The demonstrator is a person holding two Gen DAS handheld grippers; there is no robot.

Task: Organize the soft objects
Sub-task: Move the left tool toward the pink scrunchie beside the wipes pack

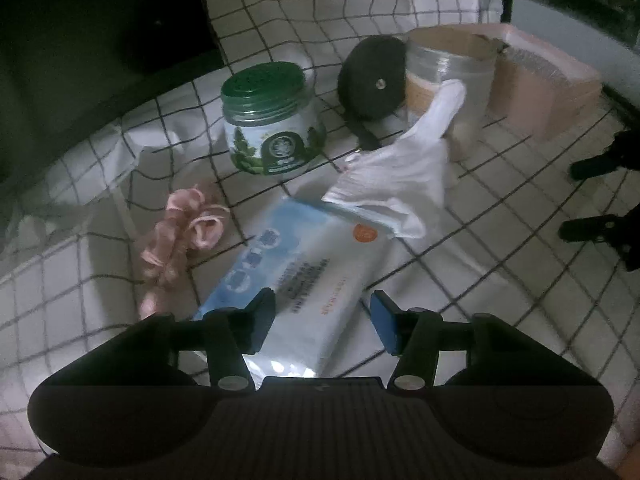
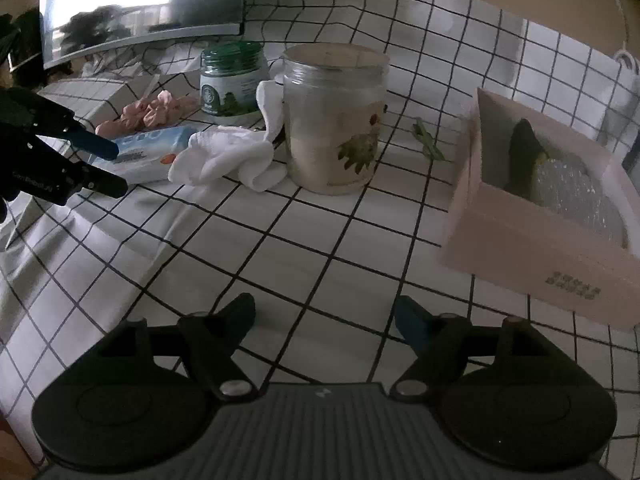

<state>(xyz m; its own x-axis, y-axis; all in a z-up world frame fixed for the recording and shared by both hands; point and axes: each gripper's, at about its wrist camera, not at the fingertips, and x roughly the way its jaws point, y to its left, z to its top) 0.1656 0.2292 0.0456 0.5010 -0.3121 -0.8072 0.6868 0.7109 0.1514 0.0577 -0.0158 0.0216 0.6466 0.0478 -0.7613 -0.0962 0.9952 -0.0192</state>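
A white sock lies crumpled on the checked cloth, one end draped against a clear jar; it also shows in the right wrist view. A blue-white wipes pack lies in front of it, seen too in the right wrist view. A pink scrunchie lies left of the pack. My left gripper is open, its fingers straddling the pack's near end. My right gripper is open and empty over bare cloth. A pink box holds a dark item and bubble wrap.
A green-lidded jar stands behind the pack. A black round brush leans on the clear jar. A small green scrap lies between jar and box. The left gripper shows at the right view's left edge.
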